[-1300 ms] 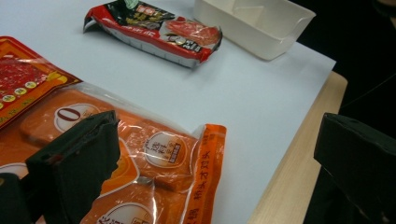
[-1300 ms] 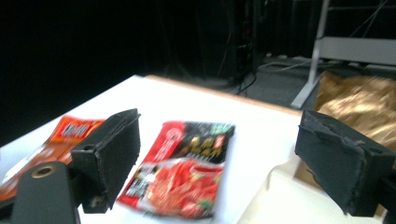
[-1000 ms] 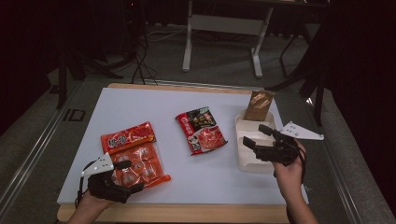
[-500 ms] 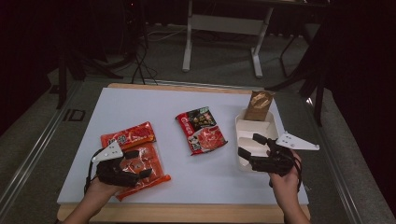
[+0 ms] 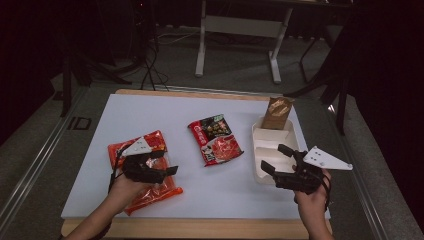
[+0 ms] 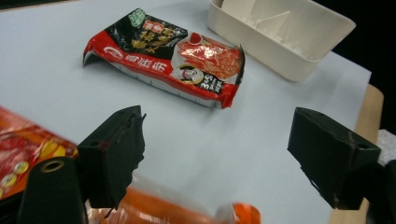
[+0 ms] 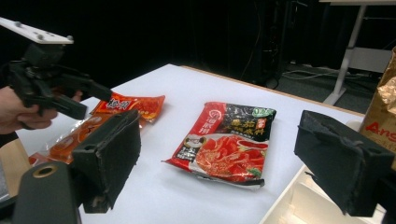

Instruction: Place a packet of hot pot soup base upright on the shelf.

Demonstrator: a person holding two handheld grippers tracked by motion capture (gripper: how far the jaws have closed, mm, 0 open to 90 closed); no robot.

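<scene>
Two orange-red snack packets (image 5: 152, 192) lie overlapping at the table's front left. My left gripper (image 5: 167, 163) hovers open just above them, with nothing between its jaws; an orange packet (image 6: 159, 212) shows blurred under them. A red-and-black noodle packet (image 5: 215, 140) lies flat mid-table, ahead of both grippers (image 6: 163, 56) (image 7: 229, 140). My right gripper (image 5: 274, 158) stands open over the near end of a white divided tray (image 5: 265, 131). A gold-brown bag (image 5: 277, 112) stands upright in the tray's far end. The left gripper (image 7: 88, 100) appears at far left in the right gripper view.
The white table top (image 5: 150, 115) ends in a wooden front edge (image 5: 200, 227). Dark floor, cables and a white stand's legs (image 5: 235, 45) lie beyond the far edge. The tray's wall (image 6: 261, 44) shows its dividers inside.
My left gripper has moved away from the person and rightward, over the orange packets. My right gripper has drawn back slightly toward the front edge. Both stay open.
</scene>
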